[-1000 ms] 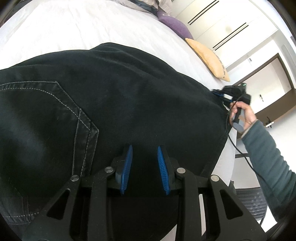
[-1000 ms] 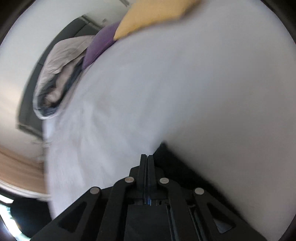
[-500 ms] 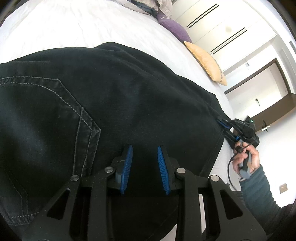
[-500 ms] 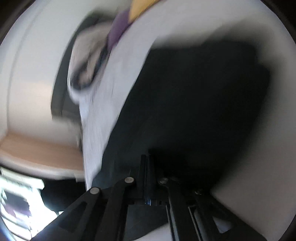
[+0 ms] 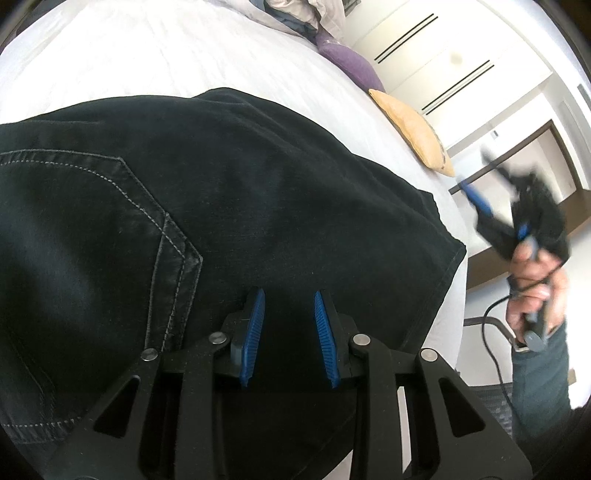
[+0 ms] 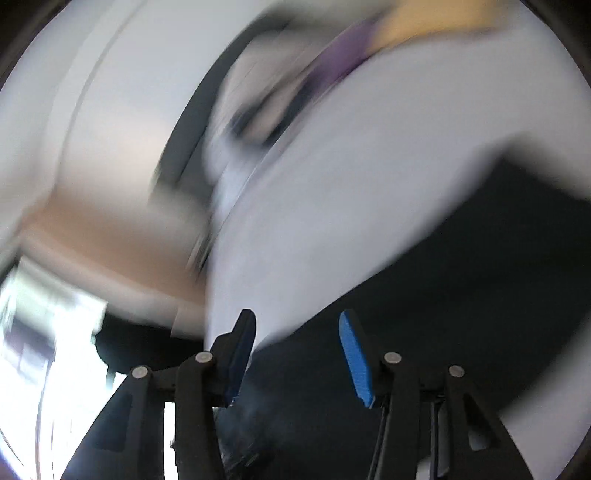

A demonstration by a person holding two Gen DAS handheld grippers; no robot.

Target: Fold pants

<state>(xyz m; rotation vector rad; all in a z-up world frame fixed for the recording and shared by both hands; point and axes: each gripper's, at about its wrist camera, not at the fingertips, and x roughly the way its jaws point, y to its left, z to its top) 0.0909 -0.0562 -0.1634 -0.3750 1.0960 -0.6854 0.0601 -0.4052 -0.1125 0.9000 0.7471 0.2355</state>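
Note:
Black pants (image 5: 240, 206) lie folded on a white bed (image 5: 147, 55), back pocket with grey stitching at the left. My left gripper (image 5: 288, 306) is open and empty, its blue pads just above the pants near the front edge. My right gripper (image 6: 297, 334) is open and empty; it shows in the left wrist view (image 5: 517, 214), blurred, lifted off the right end of the pants. The right wrist view is motion-blurred, with the pants (image 6: 461, 314) dark at the lower right.
A yellow pillow (image 5: 413, 129) and a purple pillow (image 5: 347, 66) lie at the bed's far side, with bundled bedding (image 5: 295, 14) beyond. White wardrobe doors (image 5: 443, 48) and a doorway stand behind. A cable (image 5: 491, 339) hangs from the right hand.
My right gripper was shut on the pants' end, carried it over, then opened and lifted away to the right. My left gripper stayed open over the pants.

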